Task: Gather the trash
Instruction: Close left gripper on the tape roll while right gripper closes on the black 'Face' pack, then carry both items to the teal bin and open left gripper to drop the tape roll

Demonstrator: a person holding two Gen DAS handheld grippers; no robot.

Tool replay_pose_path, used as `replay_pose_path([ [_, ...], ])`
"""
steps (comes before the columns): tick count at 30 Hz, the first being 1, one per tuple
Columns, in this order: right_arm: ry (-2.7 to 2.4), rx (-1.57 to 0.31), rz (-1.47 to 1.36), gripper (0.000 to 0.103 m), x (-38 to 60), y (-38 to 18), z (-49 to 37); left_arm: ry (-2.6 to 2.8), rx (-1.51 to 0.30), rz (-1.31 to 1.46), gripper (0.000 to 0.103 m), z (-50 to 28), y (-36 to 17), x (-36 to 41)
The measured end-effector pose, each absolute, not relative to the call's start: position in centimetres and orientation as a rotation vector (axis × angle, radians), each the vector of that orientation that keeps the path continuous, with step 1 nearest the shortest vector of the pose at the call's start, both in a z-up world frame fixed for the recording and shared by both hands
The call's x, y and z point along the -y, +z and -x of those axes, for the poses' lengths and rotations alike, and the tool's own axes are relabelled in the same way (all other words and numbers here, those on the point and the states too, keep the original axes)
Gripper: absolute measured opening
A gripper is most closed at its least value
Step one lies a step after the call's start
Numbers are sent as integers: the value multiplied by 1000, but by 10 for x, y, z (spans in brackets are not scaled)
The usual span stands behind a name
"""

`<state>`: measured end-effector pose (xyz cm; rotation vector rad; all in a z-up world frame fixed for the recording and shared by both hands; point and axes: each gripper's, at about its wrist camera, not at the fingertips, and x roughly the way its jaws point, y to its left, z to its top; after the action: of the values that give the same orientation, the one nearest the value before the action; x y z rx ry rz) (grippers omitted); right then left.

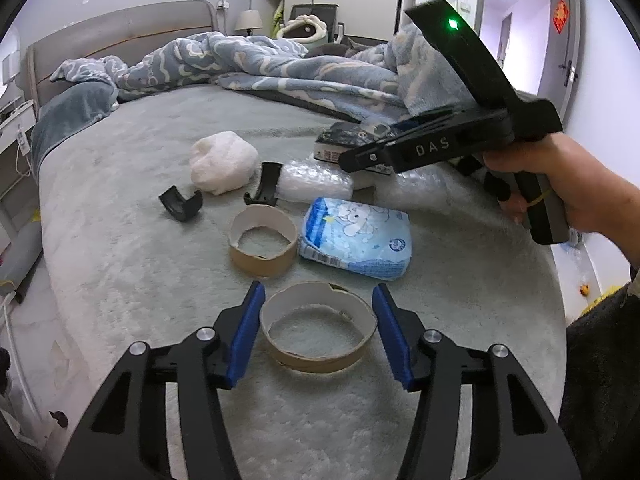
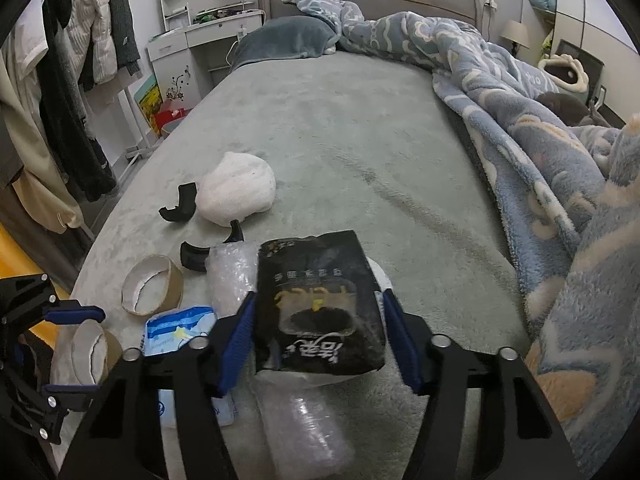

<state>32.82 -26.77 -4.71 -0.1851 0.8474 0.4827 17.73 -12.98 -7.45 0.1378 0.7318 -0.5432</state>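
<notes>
A bed (image 1: 120, 240) covered in pale grey plush is being used as the work surface, with a blue patterned blanket (image 1: 280, 68) bunched along its far side. A cardboard tape ring (image 1: 318, 326) is being straddled by the left gripper (image 1: 318, 336), its 2 blue pads (image 1: 248, 332) standing just beside the ring's walls (contact cannot be told). A black packet (image 2: 320, 304) is being bracketed by the right gripper (image 2: 320, 332), a pad at each edge, though whether it is being squeezed cannot be told. Nearby, a second ring (image 1: 262, 246), a blue tissue pack (image 1: 358, 238), bubble wrap (image 1: 316, 182), 2 black plastic pieces (image 1: 181, 204) and a white cloth bundle (image 1: 224, 162) are lying scattered.
</notes>
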Motion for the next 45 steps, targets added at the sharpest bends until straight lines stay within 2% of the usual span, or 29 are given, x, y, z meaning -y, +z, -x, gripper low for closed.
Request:
replay_pose_path([
  [10, 411, -747, 162, 56, 262, -4, -296, -481, -675, -72, 58, -161, -47, 96],
  [21, 432, -743, 87, 56, 221, 17, -242, -374, -638, -9, 58, -125, -15, 60],
  [30, 431, -773, 15, 56, 191, 2, -202, -240, -709, 44, 58, -106, -28, 14],
  [45, 568, -837, 105, 56, 93, -2, -185, -71, -887, 130, 58, -97, -78, -65],
])
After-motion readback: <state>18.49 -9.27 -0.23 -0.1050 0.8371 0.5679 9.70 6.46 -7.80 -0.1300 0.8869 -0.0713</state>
